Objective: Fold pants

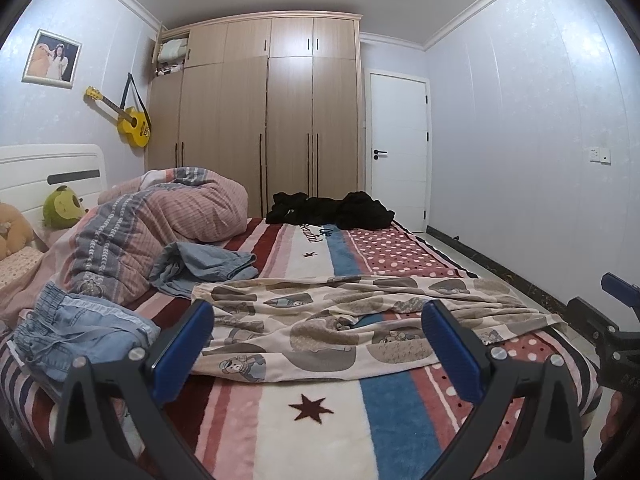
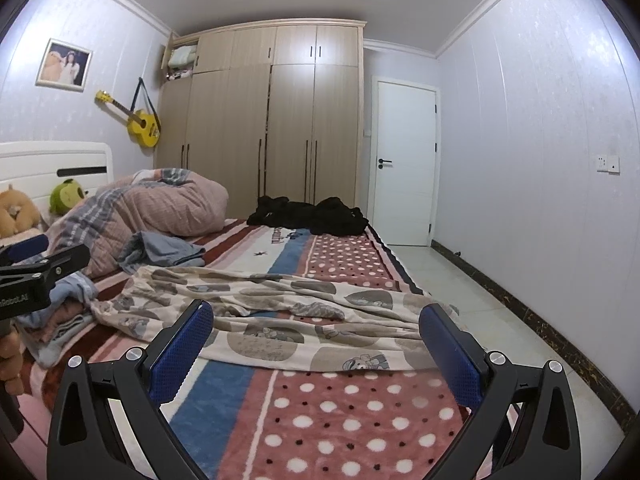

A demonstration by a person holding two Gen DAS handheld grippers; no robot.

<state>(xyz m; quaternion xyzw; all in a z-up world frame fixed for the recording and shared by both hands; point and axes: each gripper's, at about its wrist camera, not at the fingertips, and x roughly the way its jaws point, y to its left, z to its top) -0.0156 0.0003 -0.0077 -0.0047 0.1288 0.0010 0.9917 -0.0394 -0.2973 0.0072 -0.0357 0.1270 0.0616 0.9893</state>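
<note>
Left tool (image 1: pixel 318 344) and right tool (image 2: pixel 316 344) — both spread wide, gripping nothing — hover over patterned pants (image 1: pixel 340 320) lying crumpled at twelve o'clock on the bed (image 1: pixel 320 432).

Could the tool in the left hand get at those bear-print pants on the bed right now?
Probably yes. The left tool is open, and the bear-print pants lie spread on the blanket right ahead with nothing between; the denim pile sits off to the side.

Bear-print pants (image 1: pixel 320 320) — rumpled, spread across bed
</note>
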